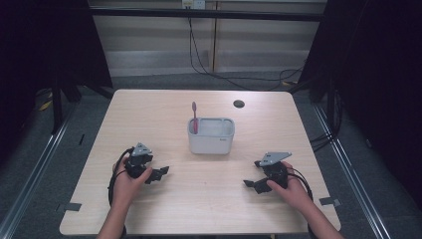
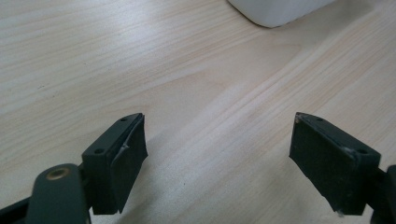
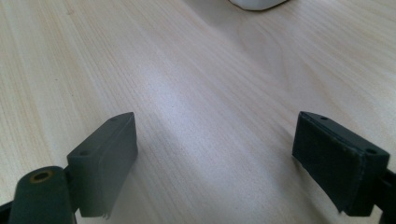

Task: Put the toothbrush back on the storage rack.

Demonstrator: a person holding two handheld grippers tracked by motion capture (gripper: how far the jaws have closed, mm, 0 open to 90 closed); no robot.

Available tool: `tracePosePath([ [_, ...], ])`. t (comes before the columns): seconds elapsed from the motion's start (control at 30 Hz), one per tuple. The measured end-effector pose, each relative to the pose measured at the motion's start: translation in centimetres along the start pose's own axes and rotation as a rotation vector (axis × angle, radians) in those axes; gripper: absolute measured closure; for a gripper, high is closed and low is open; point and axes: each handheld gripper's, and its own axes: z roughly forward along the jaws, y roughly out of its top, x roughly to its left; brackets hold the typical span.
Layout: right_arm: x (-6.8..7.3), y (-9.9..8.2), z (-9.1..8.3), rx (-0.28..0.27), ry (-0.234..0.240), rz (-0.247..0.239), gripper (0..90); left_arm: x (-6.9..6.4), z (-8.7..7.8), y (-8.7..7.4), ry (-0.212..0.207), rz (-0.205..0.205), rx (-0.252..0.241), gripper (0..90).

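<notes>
A white rectangular holder [image 1: 211, 135] stands in the middle of the wooden table [image 1: 149, 109], with a pink toothbrush [image 1: 194, 117] upright in its left end. My left gripper [image 1: 158, 175] rests low on the table at the front left, held by a hand, jaws wide open and empty [image 2: 219, 154]. My right gripper [image 1: 254, 184] rests at the front right, also wide open and empty [image 3: 215, 158]. A corner of the white holder [image 2: 280, 11] shows at the top of the left gripper view, and its edge [image 3: 254, 4] at the top of the right gripper view.
A small dark round hole [image 1: 239, 103] sits near the table's far edge. Black cables [image 1: 209, 69] run across the floor behind the table. Tape marks [image 1: 329, 201] sit at the front corners. Bare wood lies between the two grippers.
</notes>
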Motion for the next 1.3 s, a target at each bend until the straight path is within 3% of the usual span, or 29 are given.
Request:
tracePosePath([
  [0.53,0.00,0.00,-0.01,0.001,0.000,0.001,13.6,-0.16,0.24,-0.25,0.008,0.032,0.030,18.7],
  [0.87,0.01,0.00,0.00,0.000,0.000,0.001,13.6,-0.23,0.38,-0.44,0.016,0.029,0.022,18.7],
  [1.13,0.00,0.00,-0.01,0.001,0.000,0.001,13.6,-0.10,0.57,-0.72,0.019,0.075,0.003,17.3],
  [1.3,0.01,0.00,-0.01,0.000,-0.001,0.002,13.6,0.02,0.52,-0.75,0.028,0.075,0.005,17.3],
])
